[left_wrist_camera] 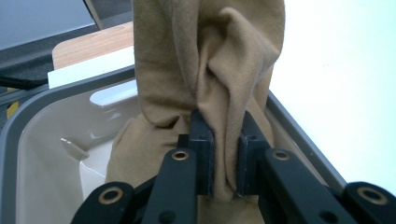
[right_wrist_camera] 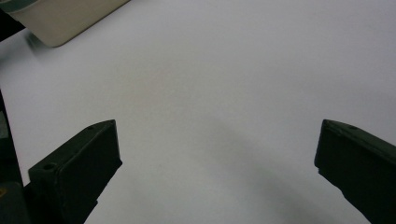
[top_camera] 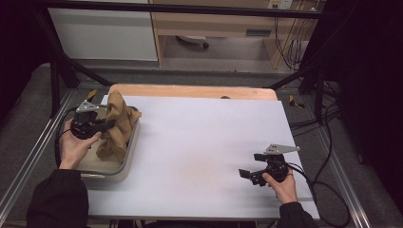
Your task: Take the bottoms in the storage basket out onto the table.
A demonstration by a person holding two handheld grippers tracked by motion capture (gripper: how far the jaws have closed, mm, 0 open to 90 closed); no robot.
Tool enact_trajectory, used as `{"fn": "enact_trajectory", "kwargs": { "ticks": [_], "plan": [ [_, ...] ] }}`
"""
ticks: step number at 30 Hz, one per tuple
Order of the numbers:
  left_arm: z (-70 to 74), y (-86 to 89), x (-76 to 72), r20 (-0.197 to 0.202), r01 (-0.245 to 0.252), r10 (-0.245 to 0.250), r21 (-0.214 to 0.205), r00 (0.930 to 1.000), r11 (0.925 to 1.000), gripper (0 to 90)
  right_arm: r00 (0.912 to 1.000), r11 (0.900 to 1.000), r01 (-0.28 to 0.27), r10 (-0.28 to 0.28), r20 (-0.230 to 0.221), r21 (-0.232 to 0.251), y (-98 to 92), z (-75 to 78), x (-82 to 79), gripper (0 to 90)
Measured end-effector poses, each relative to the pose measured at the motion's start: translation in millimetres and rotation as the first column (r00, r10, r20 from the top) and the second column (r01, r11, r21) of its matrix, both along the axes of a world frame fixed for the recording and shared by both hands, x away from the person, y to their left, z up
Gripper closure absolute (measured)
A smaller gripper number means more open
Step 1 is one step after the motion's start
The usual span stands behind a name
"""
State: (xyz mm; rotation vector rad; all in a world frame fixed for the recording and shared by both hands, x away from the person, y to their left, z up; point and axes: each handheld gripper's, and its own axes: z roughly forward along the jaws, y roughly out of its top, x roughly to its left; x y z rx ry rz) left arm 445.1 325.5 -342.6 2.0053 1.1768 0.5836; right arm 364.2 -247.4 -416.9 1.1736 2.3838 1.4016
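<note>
**Left gripper pinches tan cloth over tray, right gripper idle and wide**

While the left gripper (top_camera: 112, 124) sits at the left edge of the table, its jaws are clamped tight on a fold of the tan cloth (top_camera: 115, 127). Left gripper view: the two black pads (left_wrist_camera: 203, 154) squeeze a bunched ridge of the fabric between them, cloth rising above the jaws and draping down below. Cloth hangs partly lifted, its lower part in the grey tray (top_camera: 124, 166), upper part pulled up into a peak above the tray's far end. Tray sits on the left side of the white table sheet (top_camera: 204, 142), just beside the left hand (top_camera: 76, 145). Inside of the tray is pale, with a grey rim (left_wrist_camera: 28, 116) showing in the left gripper view.

Right gripper (top_camera: 248, 175) is low on the right side of the sheet, well apart from tray and cloth, held by the right hand (top_camera: 283, 185). Its jaws stand wide with nothing between them, bare white sheet (right_wrist_camera: 210, 93) ahead; a corner of the tray (right_wrist_camera: 60, 23) shows top left in the right gripper view
</note>
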Motion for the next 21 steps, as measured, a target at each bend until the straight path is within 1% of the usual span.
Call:
{"fn": "enact_trajectory", "kwargs": {
  "ticks": [4,9,10,14,21],
  "plan": [
    [3.5,1.1,-2.4,0.002,0.004,-0.004,-0.006,1.0,1.0,79.6,1.0,1.0,0.0,0.0,0.0,-0.001,0.1,-0.1,0.0,0.7],
    [9.4,2.7,-5.8,0.013,0.008,-0.007,-0.024,0.9999,0.9997,79.8,1.0,1.0,0.0,0.0,0.0,0.0,0.0,0.0,0.0,0.7],
    [10.8,3.0,-6.5,0.013,0.011,-0.01,-0.02,0.9999,0.9998,79.8,1.0,1.0,-0.001,0.001,0.0,-0.001,0.1,0.0,0.0,0.7],
    [15.4,3.2,-10.0,0.02,0.021,-0.021,-0.028,0.9996,0.9994,79.9,1.0,1.0,-0.002,0.002,-0.001,-0.002,0.2,-0.1,0.0,0.7],
    [19.5,2.7,-12.9,0.025,0.029,-0.028,-0.033,0.9993,0.999,79.9,1.0,1.0,-0.001,0.001,-0.002,-0.004,0.2,-0.2,0.1,0.7]
  ]
}}
